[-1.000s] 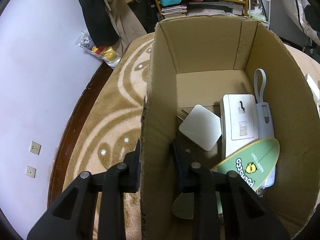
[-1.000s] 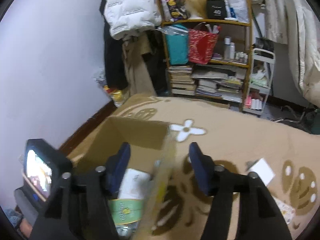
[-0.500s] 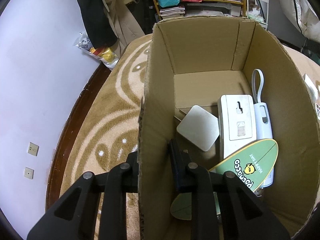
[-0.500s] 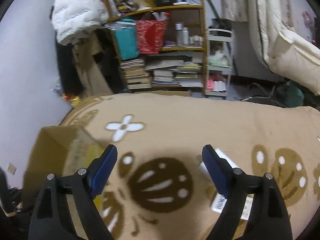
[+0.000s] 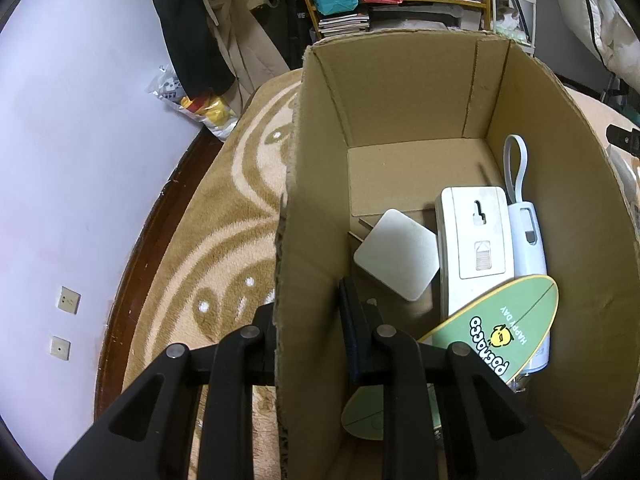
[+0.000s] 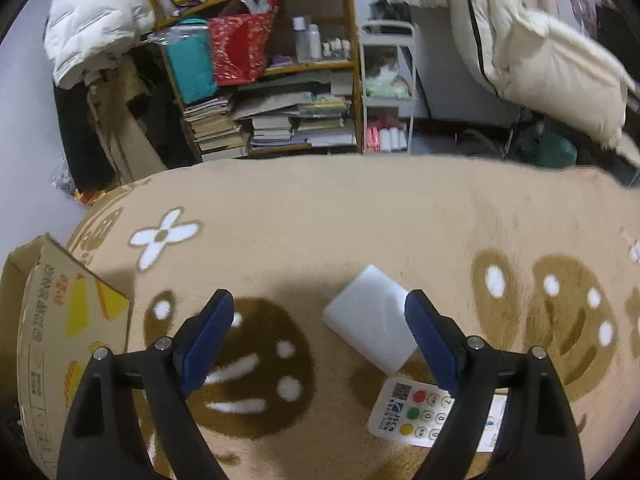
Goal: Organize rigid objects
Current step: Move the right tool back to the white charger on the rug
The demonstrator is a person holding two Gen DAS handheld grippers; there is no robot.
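My left gripper [image 5: 310,320] is shut on the near left wall of the cardboard box [image 5: 304,216], one finger outside and one inside. Inside the box lie a white square pad [image 5: 394,260], a white rectangular device [image 5: 476,240], a pale blue device with a loop strap [image 5: 526,232] and a green board-shaped piece [image 5: 500,332]. My right gripper [image 6: 318,320] hangs open above the rug. A white flat block [image 6: 372,318] lies between its fingertips and slightly beyond. A white keypad with coloured buttons [image 6: 416,412] lies nearer, by the right finger. The box [image 6: 60,332] sits at the left edge of the right wrist view.
A tan patterned rug [image 6: 320,216] covers the floor. A cluttered bookshelf [image 6: 272,80], a white cart [image 6: 386,92] and hanging coats [image 6: 96,20] stand behind it. A wall with sockets [image 5: 68,300] and a dark skirting board [image 5: 132,264] run left of the box.
My right gripper has swung right, away from the box, and opened wider over the white block and keypad. The left gripper has stayed clamped on the box wall.
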